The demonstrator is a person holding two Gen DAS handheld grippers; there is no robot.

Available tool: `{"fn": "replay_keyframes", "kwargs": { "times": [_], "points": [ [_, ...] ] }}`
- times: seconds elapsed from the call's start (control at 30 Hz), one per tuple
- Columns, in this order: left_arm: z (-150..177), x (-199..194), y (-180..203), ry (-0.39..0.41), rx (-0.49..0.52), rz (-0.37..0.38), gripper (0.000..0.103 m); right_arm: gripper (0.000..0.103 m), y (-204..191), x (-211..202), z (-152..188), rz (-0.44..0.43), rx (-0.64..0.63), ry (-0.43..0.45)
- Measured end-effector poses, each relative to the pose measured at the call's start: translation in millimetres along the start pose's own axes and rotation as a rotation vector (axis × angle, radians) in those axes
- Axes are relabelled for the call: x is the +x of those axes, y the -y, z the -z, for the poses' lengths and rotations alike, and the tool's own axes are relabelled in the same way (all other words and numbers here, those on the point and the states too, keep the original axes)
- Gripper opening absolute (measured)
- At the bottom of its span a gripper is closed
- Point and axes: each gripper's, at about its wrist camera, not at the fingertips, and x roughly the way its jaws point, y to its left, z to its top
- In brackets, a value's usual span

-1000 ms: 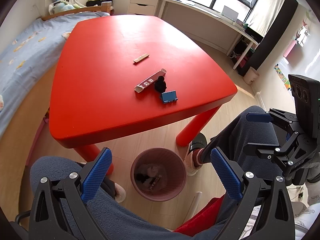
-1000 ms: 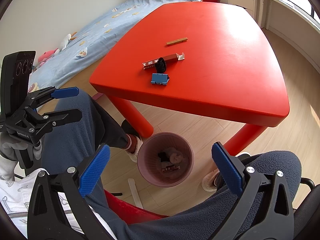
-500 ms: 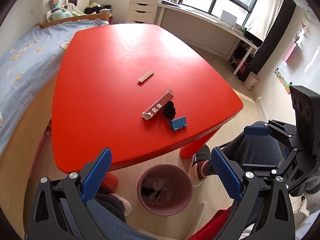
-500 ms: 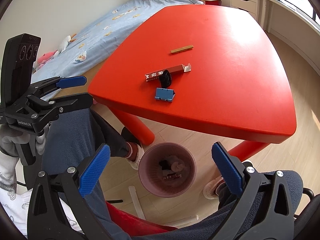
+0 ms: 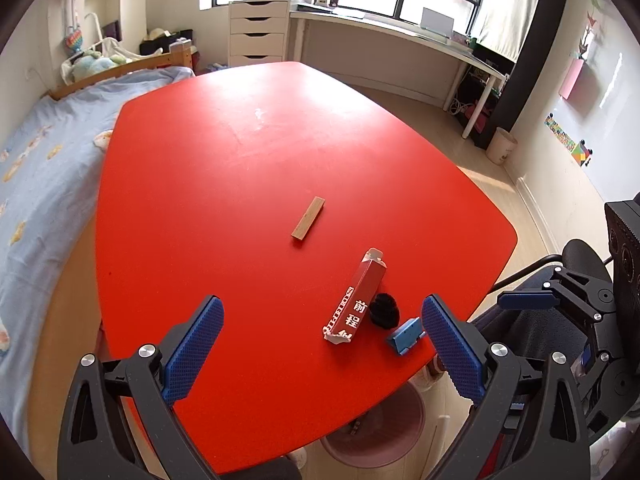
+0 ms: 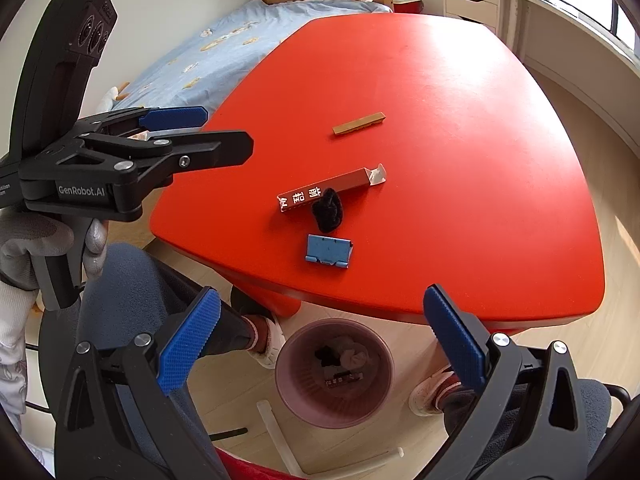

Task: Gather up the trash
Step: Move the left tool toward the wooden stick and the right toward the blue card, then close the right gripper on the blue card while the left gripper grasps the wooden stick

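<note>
Mostly the red table [image 5: 224, 184] is bare; four bits of trash cluster near its front edge: a tan strip [image 5: 308, 223], a red box [image 5: 356, 300], a black lump [image 5: 384, 310] touching the box, and a blue piece [image 5: 406, 336] nearest the rim. One bin [image 6: 335, 372] stands on the floor below that edge. Left gripper [image 5: 320, 344] and right gripper [image 6: 320, 344] hover wide open, empty, short of the table.
</note>
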Motion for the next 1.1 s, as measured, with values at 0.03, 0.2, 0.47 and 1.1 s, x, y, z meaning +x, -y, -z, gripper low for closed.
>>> {"fn": "replay_keyframes", "kwargs": {
  "times": [0.03,0.2,0.47,1.1],
  "points": [
    [-4,4,-2,-0.002,0.010,0.002,0.095,0.100,0,3,-1,0.005,0.003,-0.001],
    [-26,29,-8,-0.030,0.064,0.018,0.095,0.100,-1,16,-8,0.026,0.018,-0.005],
    [-46,72,-10,-0.099,0.145,0.051,0.095,0.100,-5,33,-12,0.048,0.037,-0.007],
    [-46,115,-5,-0.166,0.185,0.032,0.072,0.072,-6,60,-15,0.121,0.008,-0.012]
  ]
}}
